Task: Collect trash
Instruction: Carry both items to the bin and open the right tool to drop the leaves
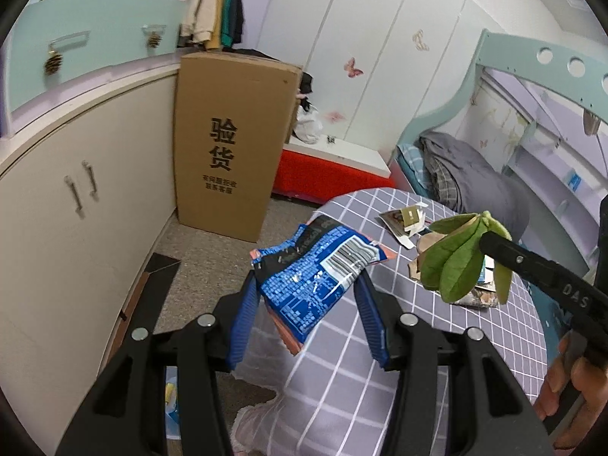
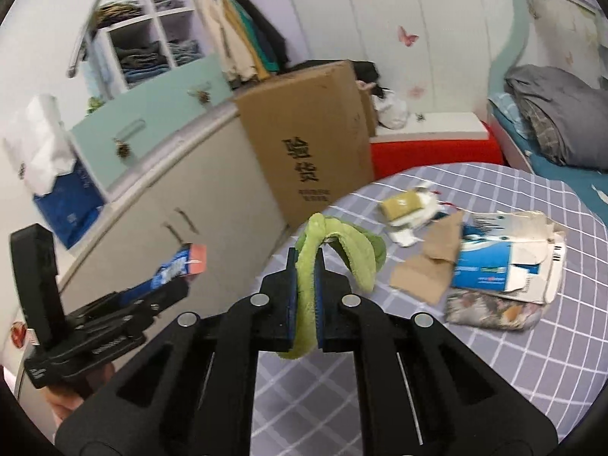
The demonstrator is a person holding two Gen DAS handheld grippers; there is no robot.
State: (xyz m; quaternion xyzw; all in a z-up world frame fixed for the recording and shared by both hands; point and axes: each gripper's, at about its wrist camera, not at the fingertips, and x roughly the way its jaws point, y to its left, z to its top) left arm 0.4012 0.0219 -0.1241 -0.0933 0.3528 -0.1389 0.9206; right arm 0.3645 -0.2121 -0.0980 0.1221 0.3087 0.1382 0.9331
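Note:
My left gripper is shut on a blue snack wrapper and holds it above the left edge of the round table with the grey checked cloth. My right gripper is shut on a green peel, held above the table; it shows in the left wrist view too, with the peel hanging from its tip. The left gripper with the wrapper shows at the left of the right wrist view. More trash lies on the table: a torn blue-and-white carton, brown cardboard scraps, small paper wrappers.
A tall cardboard box stands on the floor against cream cabinets. A red and white bench lies behind the table. A bed with a grey blanket is at the right. Something blue lies on the floor below the left gripper.

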